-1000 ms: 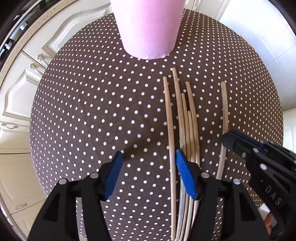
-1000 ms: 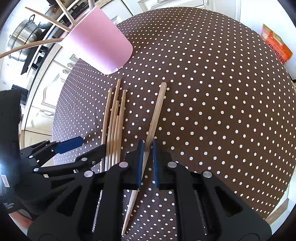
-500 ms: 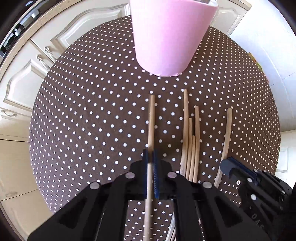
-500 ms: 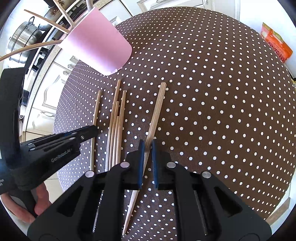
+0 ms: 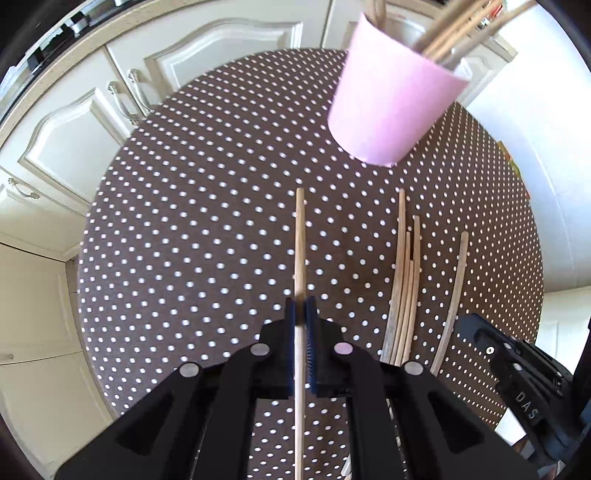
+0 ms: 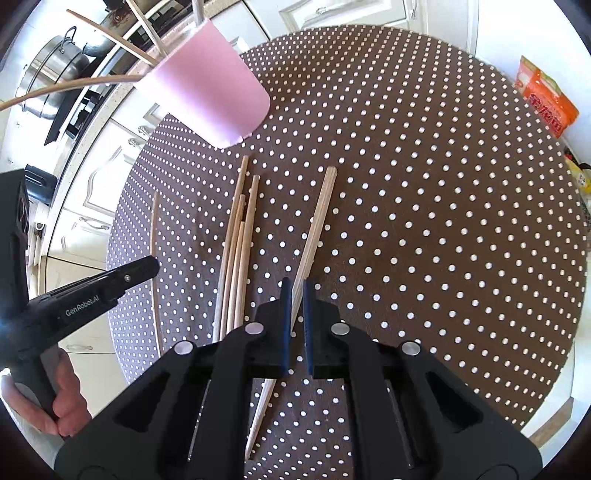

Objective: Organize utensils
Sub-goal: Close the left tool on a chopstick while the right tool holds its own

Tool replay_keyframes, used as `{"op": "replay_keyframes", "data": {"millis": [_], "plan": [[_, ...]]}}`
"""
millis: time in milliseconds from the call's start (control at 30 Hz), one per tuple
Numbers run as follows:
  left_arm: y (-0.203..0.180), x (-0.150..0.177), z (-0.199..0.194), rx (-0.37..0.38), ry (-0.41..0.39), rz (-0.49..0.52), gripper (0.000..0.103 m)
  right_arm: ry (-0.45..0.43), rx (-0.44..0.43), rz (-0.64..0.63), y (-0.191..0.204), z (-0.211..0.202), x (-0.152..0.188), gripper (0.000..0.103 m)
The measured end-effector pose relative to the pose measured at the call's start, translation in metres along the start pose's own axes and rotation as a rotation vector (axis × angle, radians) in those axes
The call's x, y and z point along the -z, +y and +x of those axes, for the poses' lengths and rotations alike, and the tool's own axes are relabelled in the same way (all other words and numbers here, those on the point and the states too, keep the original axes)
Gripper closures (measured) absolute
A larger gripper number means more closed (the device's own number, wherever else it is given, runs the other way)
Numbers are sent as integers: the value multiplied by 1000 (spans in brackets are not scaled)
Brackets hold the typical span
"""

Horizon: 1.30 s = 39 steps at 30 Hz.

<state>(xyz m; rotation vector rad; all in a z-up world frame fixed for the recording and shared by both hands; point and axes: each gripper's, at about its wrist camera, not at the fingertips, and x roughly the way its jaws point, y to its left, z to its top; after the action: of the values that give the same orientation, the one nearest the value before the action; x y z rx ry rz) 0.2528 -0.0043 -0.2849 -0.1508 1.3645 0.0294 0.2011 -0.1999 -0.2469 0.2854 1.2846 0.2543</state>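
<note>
Left gripper (image 5: 302, 321) is clamped tight on a single wooden chopstick (image 5: 300, 243), blue pads pinching it partway along so the stick runs straight out toward 12 o'clock over the brown polka-dot table (image 5: 192, 236). In the right wrist view that same stick (image 6: 154, 258) is a thin line at about 9 o'clock, clear of the rest. The right gripper (image 6: 294, 321) has its pads nearly together around another chopstick (image 6: 314, 236), which points up toward 1 o'clock; there's a sliver of gap on the right side, so I can't tell if it's actually squeezing it or just closed around it. Between the two, a loose bundle of chopsticks (image 6: 236, 258) lies flat on the cloth, just left of the right gripper's stick. The pink cup (image 5: 391, 99) sits up at 1 o'clock in the left view with several sticks (image 5: 454, 26) already poking out of it. Cream cabinets (image 5: 74, 140) curve round at 10 o'clock, and an orange packet (image 6: 546, 99) sits off the table at 2 o'clock.
</note>
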Motion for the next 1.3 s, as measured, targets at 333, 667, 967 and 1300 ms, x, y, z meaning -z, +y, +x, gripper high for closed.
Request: {"op": "replay_keyframes", "data": {"millis": [333, 667, 967, 1300], "plan": [[55, 35, -26, 27, -9, -51, 97, 58, 48, 61, -2, 2, -4, 94], [80, 52, -43, 35, -10, -59, 97, 33, 282, 26, 21, 16, -10, 39], [92, 41, -51, 49, -21, -18, 97, -35, 389, -85, 71, 39, 1, 76], [98, 19, -62, 53, -63, -15, 97, -99, 259, 53, 49, 20, 18, 95]]}}
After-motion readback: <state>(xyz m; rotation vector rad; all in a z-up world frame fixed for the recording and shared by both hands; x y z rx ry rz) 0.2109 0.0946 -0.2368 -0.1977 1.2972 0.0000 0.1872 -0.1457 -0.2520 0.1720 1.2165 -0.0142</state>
